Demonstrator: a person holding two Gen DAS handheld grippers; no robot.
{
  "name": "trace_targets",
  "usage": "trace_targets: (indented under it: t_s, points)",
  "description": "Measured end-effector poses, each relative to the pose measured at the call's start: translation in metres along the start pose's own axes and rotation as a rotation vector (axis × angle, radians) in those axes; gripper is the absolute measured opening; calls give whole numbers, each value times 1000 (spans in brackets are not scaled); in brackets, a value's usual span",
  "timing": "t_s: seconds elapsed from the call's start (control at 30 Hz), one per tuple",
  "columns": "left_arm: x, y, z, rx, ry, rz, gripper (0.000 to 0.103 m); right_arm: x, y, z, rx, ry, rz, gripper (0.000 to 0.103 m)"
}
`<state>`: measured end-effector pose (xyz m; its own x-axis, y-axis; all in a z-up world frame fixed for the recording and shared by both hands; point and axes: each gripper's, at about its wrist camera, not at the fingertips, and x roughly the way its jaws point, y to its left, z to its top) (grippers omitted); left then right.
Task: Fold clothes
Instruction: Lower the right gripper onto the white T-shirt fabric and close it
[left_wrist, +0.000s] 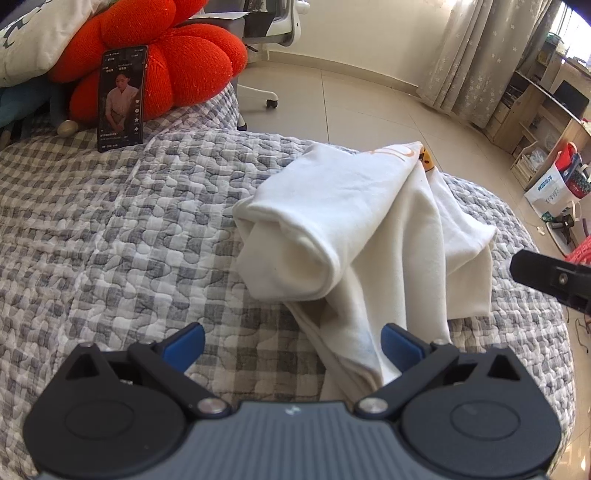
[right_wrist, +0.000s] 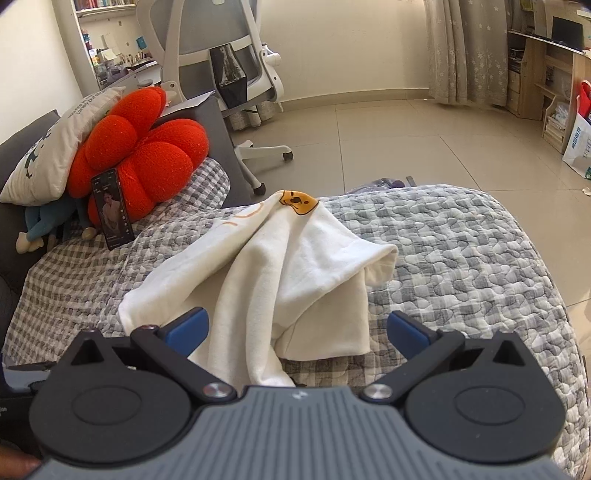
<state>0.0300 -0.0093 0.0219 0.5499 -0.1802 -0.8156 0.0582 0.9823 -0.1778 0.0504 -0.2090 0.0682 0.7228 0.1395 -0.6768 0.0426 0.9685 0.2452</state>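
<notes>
A cream-white garment (left_wrist: 369, 229) with an orange print lies partly folded in a loose heap on the grey checked quilt (left_wrist: 129, 229). My left gripper (left_wrist: 293, 345) is open, its blue pads (left_wrist: 186, 341) spread, with the garment's near end lying beside the right pad. In the right wrist view the same garment (right_wrist: 288, 258) lies just ahead, and my right gripper (right_wrist: 297, 328) is open with the cloth's near end between the pads, touching neither firmly. The right gripper's black tip (left_wrist: 546, 275) shows at the right edge of the left wrist view.
A red flower cushion (left_wrist: 162, 55), a propped phone (left_wrist: 120, 99), a white pillow (right_wrist: 55, 147) and a plush toy (right_wrist: 44, 229) sit at the bed's head. A white office chair (right_wrist: 229, 74) stands on the tiled floor. The bed edge (right_wrist: 535, 240) drops off to the right.
</notes>
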Motion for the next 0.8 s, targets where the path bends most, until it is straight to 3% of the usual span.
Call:
trace_targets:
  t_s: [0.13, 0.4, 0.57, 0.77, 0.8]
  points:
    - [6, 7, 6, -60, -2, -70, 93, 14, -20, 2, 119, 30, -15, 103]
    - [12, 9, 13, -83, -79, -103, 78, 38, -28, -2, 209, 27, -13, 103]
    - [17, 18, 20, -108, -122, -134, 63, 57, -27, -1, 278, 77, 27, 89]
    - [22, 29, 22, -124, -128, -181, 47, 64, -17, -1, 294, 105, 50, 83]
    - [22, 31, 22, -117, -129, -185, 40, 64, -16, -2, 297, 106, 60, 82]
